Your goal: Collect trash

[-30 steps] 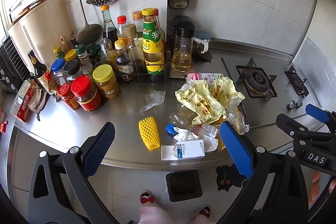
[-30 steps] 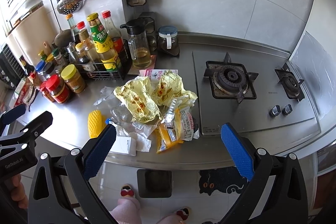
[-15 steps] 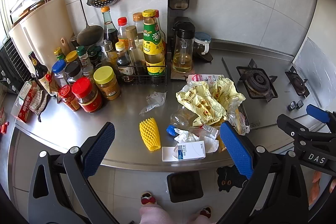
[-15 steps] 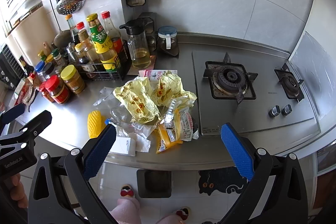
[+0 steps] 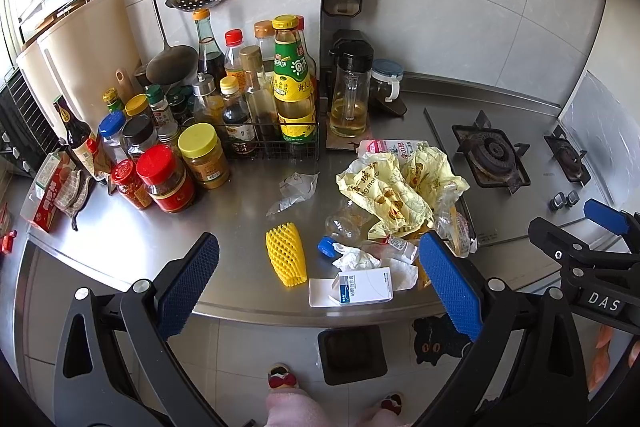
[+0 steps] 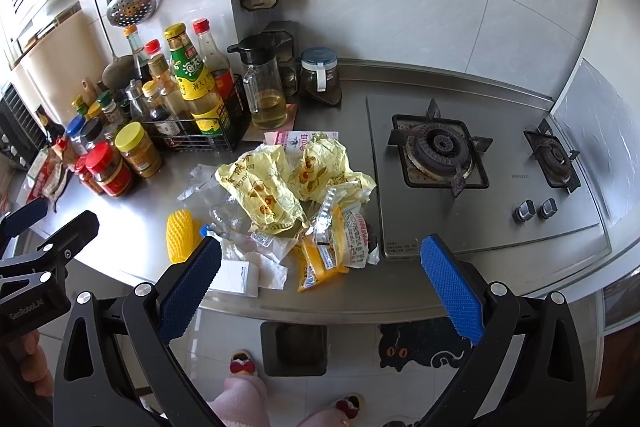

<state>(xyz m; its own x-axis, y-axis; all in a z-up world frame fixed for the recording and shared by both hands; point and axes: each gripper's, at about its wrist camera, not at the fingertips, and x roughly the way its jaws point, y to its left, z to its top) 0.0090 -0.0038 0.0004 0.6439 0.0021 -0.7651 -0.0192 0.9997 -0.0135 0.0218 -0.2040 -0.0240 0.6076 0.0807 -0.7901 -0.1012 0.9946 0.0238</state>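
Observation:
A heap of trash lies near the steel counter's front edge: crumpled yellow wrappers (image 5: 394, 187) (image 6: 276, 183), a clear plastic bottle with a blue cap (image 5: 344, 225), a yellow foam fruit net (image 5: 286, 259) (image 6: 179, 235), a white carton (image 5: 356, 291), crumpled tissue (image 5: 356, 259) and orange snack packets (image 6: 324, 259). A small clear wrapper (image 5: 294, 187) lies apart, further back. My left gripper (image 5: 316, 285) hangs open over the counter edge, above the net and carton. My right gripper (image 6: 320, 281) is open too, in front of the snack packets. Neither touches anything.
A black bin (image 5: 352, 355) (image 6: 294, 347) stands on the floor below the counter edge, by a person's slippered feet. Sauce bottles and jars (image 5: 200, 131) crowd the back left, an oil jug (image 5: 350, 95) behind the heap. A gas hob (image 6: 440, 151) lies to the right.
Both views have barely shifted; the heap sits a touch lower in the left wrist view. Both grippers stay open and nothing on the counter has moved.

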